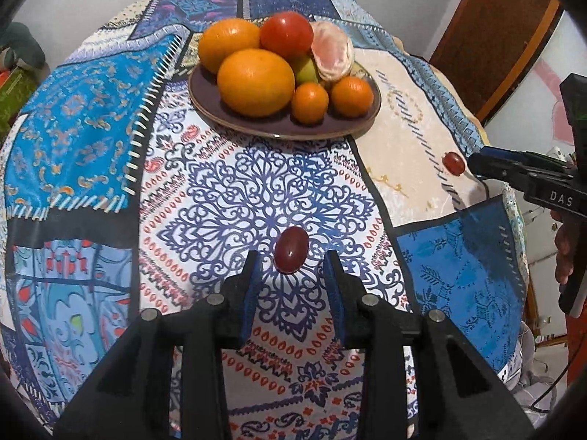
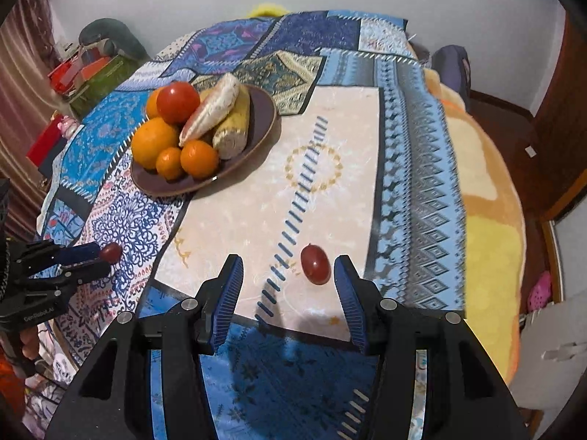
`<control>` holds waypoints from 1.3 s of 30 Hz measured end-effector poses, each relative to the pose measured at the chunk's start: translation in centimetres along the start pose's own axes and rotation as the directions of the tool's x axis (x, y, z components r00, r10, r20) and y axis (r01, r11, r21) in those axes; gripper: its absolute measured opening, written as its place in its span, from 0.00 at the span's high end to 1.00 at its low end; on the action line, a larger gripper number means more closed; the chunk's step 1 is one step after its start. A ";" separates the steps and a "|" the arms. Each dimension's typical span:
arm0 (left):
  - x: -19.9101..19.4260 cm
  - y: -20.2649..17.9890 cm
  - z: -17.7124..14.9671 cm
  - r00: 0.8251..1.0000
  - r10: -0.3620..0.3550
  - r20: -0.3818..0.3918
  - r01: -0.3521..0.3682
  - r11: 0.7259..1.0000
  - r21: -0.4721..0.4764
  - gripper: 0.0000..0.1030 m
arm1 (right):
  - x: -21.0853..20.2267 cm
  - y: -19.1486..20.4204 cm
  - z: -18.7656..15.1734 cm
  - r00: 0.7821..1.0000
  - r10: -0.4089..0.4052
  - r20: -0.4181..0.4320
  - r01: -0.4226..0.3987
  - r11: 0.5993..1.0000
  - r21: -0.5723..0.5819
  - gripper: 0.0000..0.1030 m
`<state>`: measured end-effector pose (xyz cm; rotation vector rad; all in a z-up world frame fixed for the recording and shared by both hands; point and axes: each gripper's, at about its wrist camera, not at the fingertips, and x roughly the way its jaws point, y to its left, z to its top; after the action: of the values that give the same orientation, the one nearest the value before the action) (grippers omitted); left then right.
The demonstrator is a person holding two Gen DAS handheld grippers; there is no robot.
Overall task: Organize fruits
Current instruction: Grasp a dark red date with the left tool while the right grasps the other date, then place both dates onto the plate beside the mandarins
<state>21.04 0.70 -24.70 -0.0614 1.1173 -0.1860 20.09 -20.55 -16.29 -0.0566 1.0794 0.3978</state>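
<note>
Left gripper (image 1: 292, 260) and right gripper (image 2: 288, 267), both parted, each face a grape on the uncluttered cloth.

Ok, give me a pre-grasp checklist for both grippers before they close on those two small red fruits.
1. Left gripper jaws apart with its red fruit at the fingertips: ok.
2. Right gripper jaws apart: ok.
3. Right red fruit centred between the fingers: not ok, it lies close to the right finger.
4. Both fruits lying on the cloth, nothing else in the way: ok.
5. Free space on the plate for two more: cannot tell, it is crowded with oranges and a tomato.
6. Fingertips low enough to grip: cannot tell.
</note>
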 end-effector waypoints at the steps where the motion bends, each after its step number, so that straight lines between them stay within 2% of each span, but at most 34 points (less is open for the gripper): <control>1: 0.1 0.0 0.0 1.000 0.004 0.009 -0.004 1.000 0.001 0.67 | 0.4 0.0 -0.1 1.000 0.002 -0.006 -0.002 1.000 0.001 0.53; 8: 0.6 0.1 0.2 1.000 0.001 0.024 -0.001 1.000 -0.012 0.75 | 2.5 -1.0 -0.5 0.999 -0.001 -0.042 0.002 1.000 0.016 0.61; 12: 0.6 0.5 0.3 1.000 -0.009 0.027 0.010 1.000 -0.029 0.81 | 3.4 -1.2 -0.7 0.999 -0.004 -0.047 0.004 1.000 0.013 0.70; 17: 0.4 0.6 0.3 0.999 -0.006 0.033 0.007 0.999 -0.033 0.82 | 3.5 -1.2 -0.6 0.999 -0.004 -0.034 0.005 1.000 0.011 0.82; 29: -2.5 0.9 2.3 0.993 0.000 0.121 0.004 0.999 -0.038 0.82 | 2.0 0.9 0.7 0.999 0.021 0.026 -0.021 0.999 -0.029 0.82; 39: -2.6 1.0 4.8 0.988 -0.002 0.157 0.008 0.999 -0.036 0.82 | 1.3 4.2 2.9 0.993 0.073 0.089 -0.065 0.994 -0.093 0.82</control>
<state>24.35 1.90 -20.46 -0.1100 0.9638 -0.1624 21.59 -15.66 -15.41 -0.0807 0.9740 0.5067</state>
